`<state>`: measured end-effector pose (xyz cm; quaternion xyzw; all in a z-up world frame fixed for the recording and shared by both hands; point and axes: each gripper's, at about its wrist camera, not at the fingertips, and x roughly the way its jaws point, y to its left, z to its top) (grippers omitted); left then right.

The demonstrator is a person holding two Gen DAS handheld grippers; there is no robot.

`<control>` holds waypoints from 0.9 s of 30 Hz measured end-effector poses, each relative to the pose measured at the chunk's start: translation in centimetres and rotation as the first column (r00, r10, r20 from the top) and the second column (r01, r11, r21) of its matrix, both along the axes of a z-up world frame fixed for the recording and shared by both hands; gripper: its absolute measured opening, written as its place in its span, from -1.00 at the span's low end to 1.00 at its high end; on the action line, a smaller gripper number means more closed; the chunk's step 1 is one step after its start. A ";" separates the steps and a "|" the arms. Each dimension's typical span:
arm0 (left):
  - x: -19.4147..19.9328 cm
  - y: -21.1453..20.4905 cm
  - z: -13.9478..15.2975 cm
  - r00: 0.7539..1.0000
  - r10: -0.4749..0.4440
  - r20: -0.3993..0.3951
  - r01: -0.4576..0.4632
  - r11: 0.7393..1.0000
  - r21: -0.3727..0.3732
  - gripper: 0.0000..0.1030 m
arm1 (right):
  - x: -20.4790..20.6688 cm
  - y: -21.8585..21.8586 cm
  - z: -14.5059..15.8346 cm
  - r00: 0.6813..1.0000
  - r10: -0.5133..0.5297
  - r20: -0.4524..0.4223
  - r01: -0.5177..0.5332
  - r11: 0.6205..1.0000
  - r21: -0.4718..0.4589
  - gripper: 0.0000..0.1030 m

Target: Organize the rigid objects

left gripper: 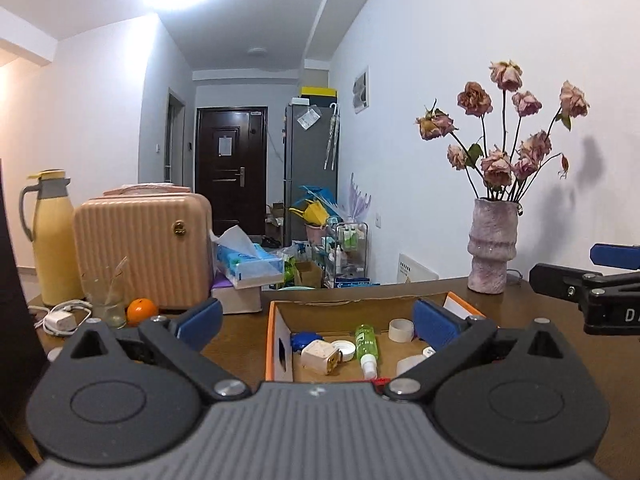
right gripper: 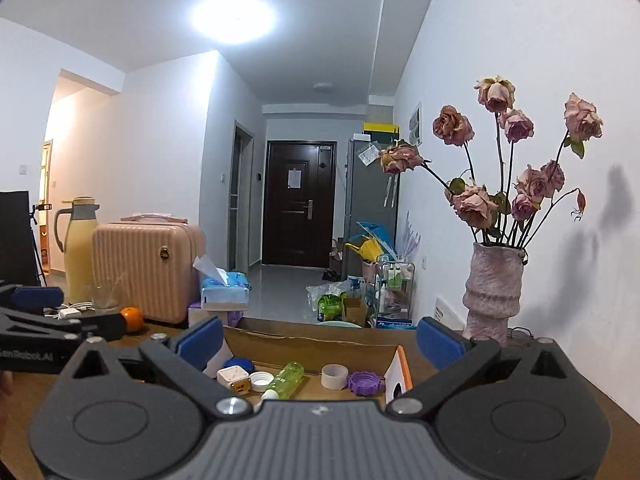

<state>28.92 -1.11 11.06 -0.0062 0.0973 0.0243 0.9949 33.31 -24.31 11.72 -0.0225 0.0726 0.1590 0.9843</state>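
An open cardboard box with orange walls (left gripper: 276, 344) (right gripper: 402, 372) sits on the brown table. In it lie a green spray bottle (left gripper: 367, 342) (right gripper: 286, 378), a cream cube (left gripper: 319, 356) (right gripper: 233, 377), a white cap (left gripper: 345, 350) (right gripper: 261, 381), a tape roll (left gripper: 401, 329) (right gripper: 334, 376), a blue lid (left gripper: 306, 339) (right gripper: 236, 364) and a purple lid (right gripper: 363, 383). My left gripper (left gripper: 318, 320) is open and empty above the box's near side. My right gripper (right gripper: 320, 340) is open and empty, also over the box; it shows at the right edge of the left wrist view (left gripper: 588, 284).
A pink vase of dried roses (left gripper: 493, 246) (right gripper: 494, 288) stands at the back right. On the left are a pink ribbed case (left gripper: 142, 248) (right gripper: 146, 268), a tissue box (left gripper: 250, 264), an orange (left gripper: 141, 310) (right gripper: 132, 318), a glass (left gripper: 105, 294), a charger (left gripper: 60, 320) and a yellow thermos (left gripper: 52, 236).
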 end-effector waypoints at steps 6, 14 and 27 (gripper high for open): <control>-3.0 0.5 -1.7 1.000 -0.008 -0.025 0.009 0.999 0.039 1.00 | -3.1 0.6 -1.7 1.000 -0.005 0.012 0.005 0.999 -0.036 1.00; -7.5 1.0 -3.6 0.998 -0.065 -0.022 0.067 0.994 0.083 1.00 | -8.4 0.7 -4.2 0.999 -0.013 -0.034 0.013 1.000 0.005 1.00; -18.5 1.1 -6.3 0.996 -0.089 0.004 0.089 0.995 0.047 1.00 | -17.0 -0.9 -6.6 0.993 -0.050 -0.103 0.051 0.999 0.008 1.00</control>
